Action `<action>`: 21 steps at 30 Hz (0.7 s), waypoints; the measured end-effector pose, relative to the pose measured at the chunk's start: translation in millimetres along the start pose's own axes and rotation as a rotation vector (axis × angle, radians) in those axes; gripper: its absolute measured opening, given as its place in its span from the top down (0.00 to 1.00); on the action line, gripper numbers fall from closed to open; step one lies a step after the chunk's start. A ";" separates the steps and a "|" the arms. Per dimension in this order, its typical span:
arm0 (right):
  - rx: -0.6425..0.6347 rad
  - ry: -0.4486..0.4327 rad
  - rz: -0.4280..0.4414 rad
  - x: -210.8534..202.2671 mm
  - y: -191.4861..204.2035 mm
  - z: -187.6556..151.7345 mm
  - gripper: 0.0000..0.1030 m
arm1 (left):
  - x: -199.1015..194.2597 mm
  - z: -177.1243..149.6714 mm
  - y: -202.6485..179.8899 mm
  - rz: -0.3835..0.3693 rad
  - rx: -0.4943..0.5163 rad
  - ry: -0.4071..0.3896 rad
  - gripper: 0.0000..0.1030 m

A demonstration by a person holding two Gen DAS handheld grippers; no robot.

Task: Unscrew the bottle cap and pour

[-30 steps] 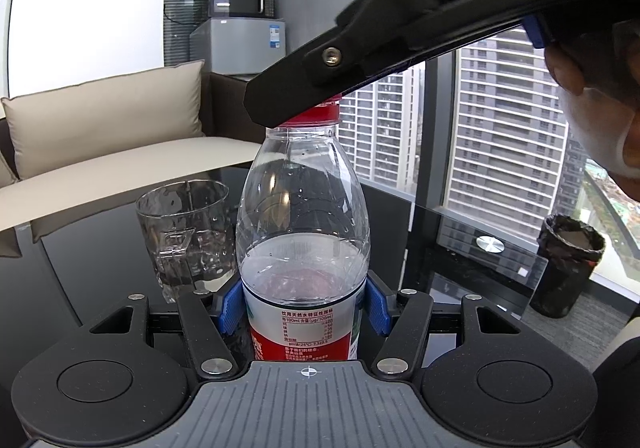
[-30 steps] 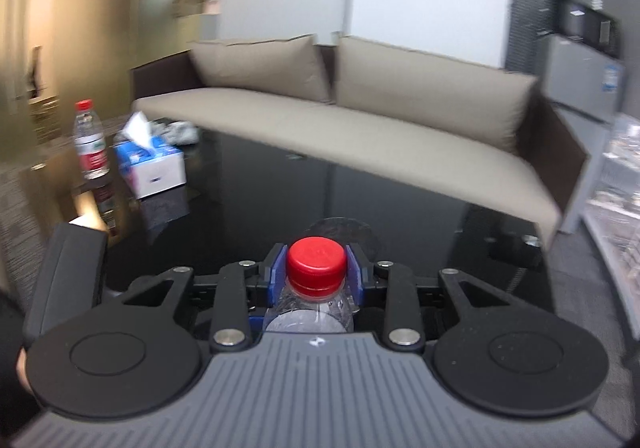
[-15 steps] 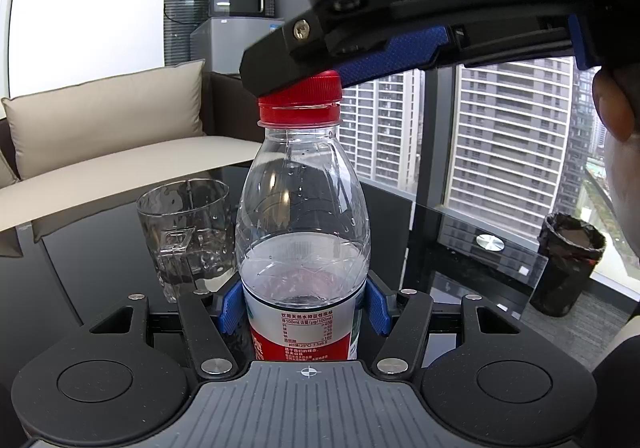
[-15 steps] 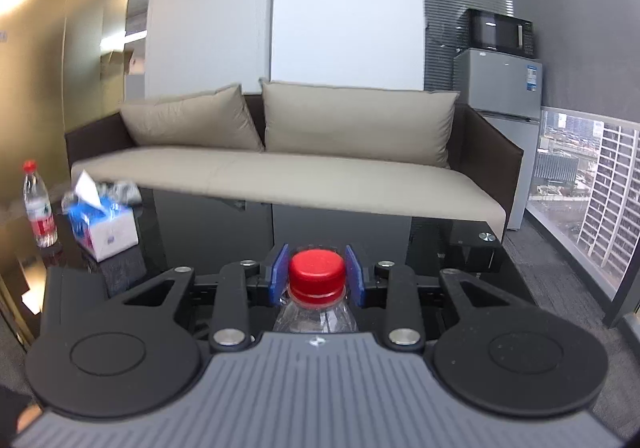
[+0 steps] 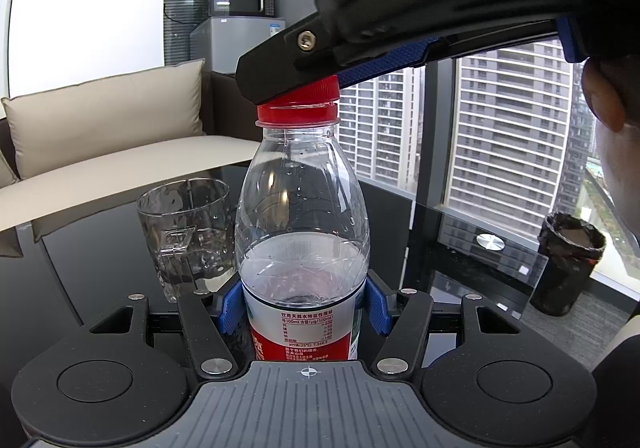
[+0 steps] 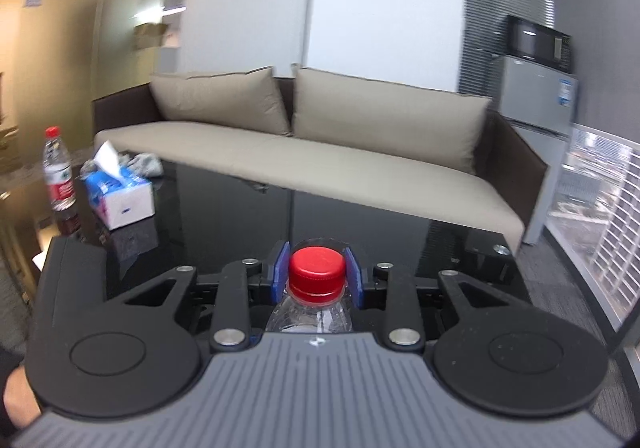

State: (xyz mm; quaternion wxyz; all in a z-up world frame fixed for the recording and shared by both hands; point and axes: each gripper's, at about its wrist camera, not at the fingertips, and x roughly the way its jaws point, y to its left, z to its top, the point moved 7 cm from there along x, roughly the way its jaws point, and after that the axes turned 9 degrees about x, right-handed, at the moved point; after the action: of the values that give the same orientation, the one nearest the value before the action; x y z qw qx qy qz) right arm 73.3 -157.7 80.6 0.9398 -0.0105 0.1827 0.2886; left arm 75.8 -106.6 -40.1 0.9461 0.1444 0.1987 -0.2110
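A clear plastic water bottle (image 5: 301,232) with a red label stands upright on the black glass table, about half full. My left gripper (image 5: 304,312) is shut on its lower body, blue pads on both sides. My right gripper (image 6: 317,274) is shut on the red cap (image 6: 317,270) from above; in the left wrist view the cap (image 5: 316,91) sits tilted above the red neck ring, with the right gripper's black finger (image 5: 288,63) over it. A clear glass tumbler (image 5: 185,236) stands just left of and behind the bottle.
A beige sofa (image 6: 320,163) runs along the table's far side. A tissue box (image 6: 120,195) and a second water bottle (image 6: 58,171) stand at the table's far left. A fridge with a microwave (image 5: 236,23) stands behind. A black bin (image 5: 568,264) is on the floor at the right.
My right gripper has twisted back and forth around the cap while gripping it; its view has swung left. The cap now sits tilted above the neck ring. The left gripper and bottle have stayed still.
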 end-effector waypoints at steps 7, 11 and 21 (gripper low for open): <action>-0.114 0.064 0.136 4.0 -9.6 7.1 0.70 | -1.2 0.6 -0.8 -0.001 -0.001 0.000 0.45; -0.064 0.092 0.115 5.0 -11.9 10.4 0.68 | -0.6 1.0 -0.5 -0.002 -0.005 0.000 0.45; 0.032 -0.020 -0.124 -4.5 9.0 -7.3 0.68 | -1.1 0.5 -3.1 0.001 0.010 -0.004 0.46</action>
State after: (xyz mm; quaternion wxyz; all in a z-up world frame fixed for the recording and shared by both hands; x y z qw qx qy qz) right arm 62.5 -153.6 76.1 0.9577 -0.0039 0.1770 0.2268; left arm 73.6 -109.1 -39.7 0.9459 0.1486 0.1959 -0.2118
